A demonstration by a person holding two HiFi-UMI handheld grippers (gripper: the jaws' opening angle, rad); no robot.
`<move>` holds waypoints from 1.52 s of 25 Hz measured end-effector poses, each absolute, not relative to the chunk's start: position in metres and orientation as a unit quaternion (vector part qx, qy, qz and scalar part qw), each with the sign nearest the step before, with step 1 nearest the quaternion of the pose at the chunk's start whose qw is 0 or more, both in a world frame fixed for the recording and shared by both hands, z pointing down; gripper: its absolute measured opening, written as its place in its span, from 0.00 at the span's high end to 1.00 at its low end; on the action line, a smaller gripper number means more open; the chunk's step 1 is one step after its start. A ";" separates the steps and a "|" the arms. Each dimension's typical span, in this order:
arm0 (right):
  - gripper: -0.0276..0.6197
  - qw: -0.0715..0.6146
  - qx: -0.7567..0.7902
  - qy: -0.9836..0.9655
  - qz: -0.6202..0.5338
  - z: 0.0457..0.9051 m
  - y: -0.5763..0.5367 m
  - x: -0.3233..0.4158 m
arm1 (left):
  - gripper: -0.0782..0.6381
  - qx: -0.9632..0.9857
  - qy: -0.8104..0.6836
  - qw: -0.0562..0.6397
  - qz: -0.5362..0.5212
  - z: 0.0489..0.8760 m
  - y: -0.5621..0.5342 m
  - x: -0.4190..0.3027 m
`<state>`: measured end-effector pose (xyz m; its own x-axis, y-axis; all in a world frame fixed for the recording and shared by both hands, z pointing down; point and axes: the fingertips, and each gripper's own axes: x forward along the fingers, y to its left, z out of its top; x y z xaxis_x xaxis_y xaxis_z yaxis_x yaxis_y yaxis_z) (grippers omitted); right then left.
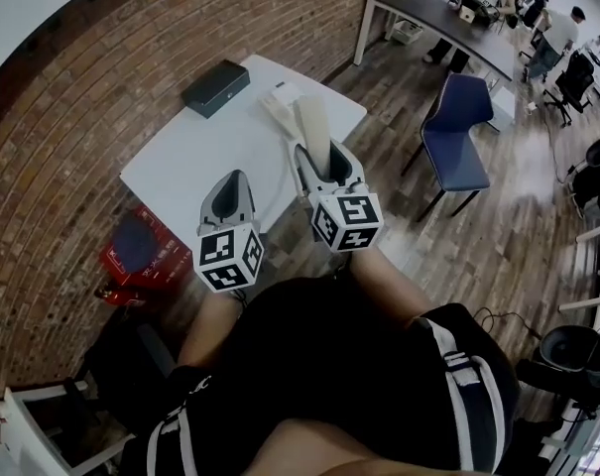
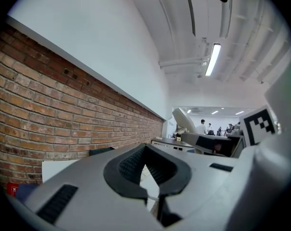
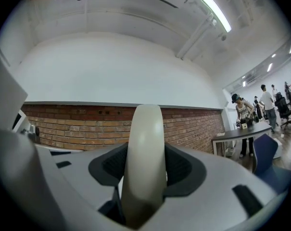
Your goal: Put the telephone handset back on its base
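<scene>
My right gripper is shut on the cream telephone handset, which sticks up and forward from the jaws over the near edge of the white table. In the right gripper view the handset fills the gap between the pads. The white telephone base lies on the table just beyond the handset. My left gripper hangs over the table's near left part, its jaws shut with nothing between them; its own view shows the jaws closed to a thin slit.
A dark flat box lies at the table's far left by the brick wall. A blue chair stands to the right on the wood floor. A red crate sits below the table's left. People work at a dark desk far back.
</scene>
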<state>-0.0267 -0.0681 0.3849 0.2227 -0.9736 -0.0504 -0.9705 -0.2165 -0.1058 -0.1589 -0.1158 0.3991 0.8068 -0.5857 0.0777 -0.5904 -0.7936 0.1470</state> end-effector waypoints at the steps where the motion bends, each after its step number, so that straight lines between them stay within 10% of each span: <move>1: 0.65 0.056 -0.777 0.627 -0.012 0.385 -0.072 -0.019 | 0.90 0.945 -0.315 0.084 0.015 0.401 -0.119 -0.150; 38: 0.65 0.038 -0.627 0.771 -0.107 0.410 -0.205 0.228 | 0.90 0.864 -0.481 0.125 0.080 0.423 -0.195 0.118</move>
<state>0.2283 -0.2054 0.4105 -0.2117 -0.9744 0.0759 -0.9582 0.1916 -0.2124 0.1176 -0.1951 0.4229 0.5239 -0.8115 0.2588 -0.8516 -0.5056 0.1386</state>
